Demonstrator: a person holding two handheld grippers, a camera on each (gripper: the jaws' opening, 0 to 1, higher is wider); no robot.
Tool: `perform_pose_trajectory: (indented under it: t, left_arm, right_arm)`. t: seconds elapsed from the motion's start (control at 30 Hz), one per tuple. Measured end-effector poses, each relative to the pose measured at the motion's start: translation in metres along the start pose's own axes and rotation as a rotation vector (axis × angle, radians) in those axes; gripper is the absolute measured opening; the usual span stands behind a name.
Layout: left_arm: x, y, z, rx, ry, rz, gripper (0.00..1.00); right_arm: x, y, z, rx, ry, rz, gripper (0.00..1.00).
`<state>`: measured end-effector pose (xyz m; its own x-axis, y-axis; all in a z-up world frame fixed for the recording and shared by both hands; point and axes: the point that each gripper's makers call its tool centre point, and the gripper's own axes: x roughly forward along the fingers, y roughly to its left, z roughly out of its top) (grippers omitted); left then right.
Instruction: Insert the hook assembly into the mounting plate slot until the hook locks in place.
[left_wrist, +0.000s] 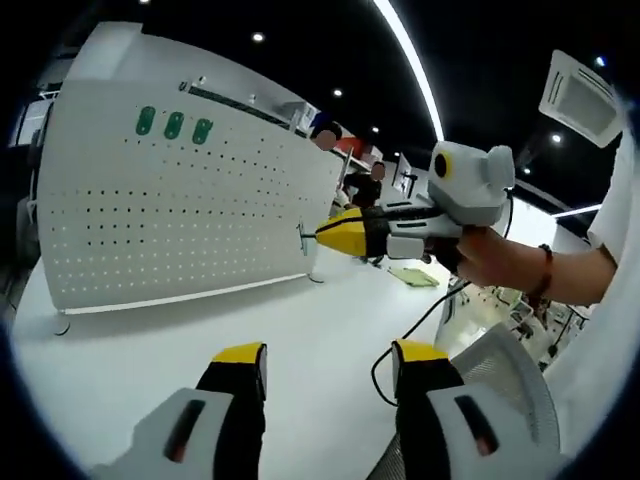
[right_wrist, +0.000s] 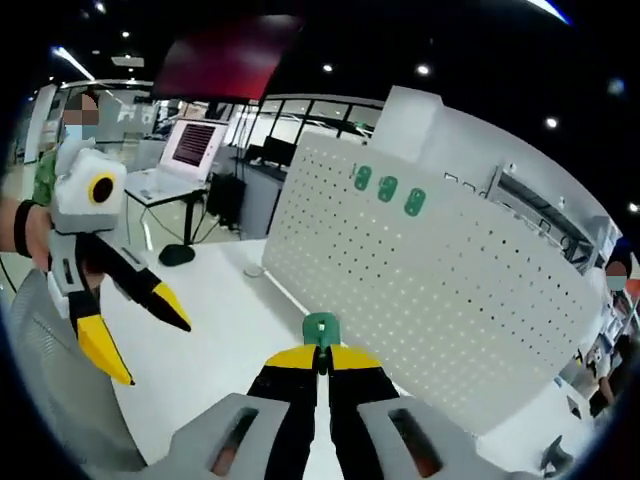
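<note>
Right gripper (right_wrist: 320, 362) clamped on green hook (right_wrist: 321, 328) | left gripper (left_wrist: 325, 368) wide, empty | risk: hook misaligning with pegboard (right_wrist: 450, 290) slots, failing to lock.

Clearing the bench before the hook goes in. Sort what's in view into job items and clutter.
Job items:
- pegboard mounting plate
- green hook, clamped in the right gripper
- three green hooks already on the plate
- left gripper, open

Clutter:
- laptop
- black cable
- mesh chair back
</note>
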<state>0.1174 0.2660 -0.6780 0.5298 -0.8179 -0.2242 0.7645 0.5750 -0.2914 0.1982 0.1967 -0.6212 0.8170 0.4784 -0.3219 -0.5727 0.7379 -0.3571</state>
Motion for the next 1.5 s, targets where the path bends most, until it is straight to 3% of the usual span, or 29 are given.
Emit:
perform_pose_trajectory:
  t: [0.23, 0.43, 0.6, 1.0, 1.5]
  left_arm:
    - [-0.009, 0.015, 0.007, 0.128, -0.033, 0.124, 0.69]
    - [-0.016, 0.023, 0.007, 0.156, -0.038, 0.198, 0.80]
    - [-0.021, 0.029, 0.005, 0.185, -0.038, 0.240, 0.88]
    - [-0.034, 0.032, 0.010, 0.212, -0.038, 0.282, 0.88]
    - [-0.049, 0.035, 0.000, 0.206, -0.017, 0.285, 0.86]
  right_arm:
    - [0.007, -0.018, 0.015, 0.068, -0.040, -0.045, 0.01]
    - [0.011, -0.036, 0.029, 0.112, -0.097, -0.104, 0.01]
    - [0.017, -0.043, 0.034, 0.127, -0.099, -0.120, 0.01]
    - [0.027, -0.061, 0.048, 0.190, -0.138, -0.182, 0.01]
    - [0.039, -0.085, 0.063, 0.302, -0.167, -0.246, 0.01]
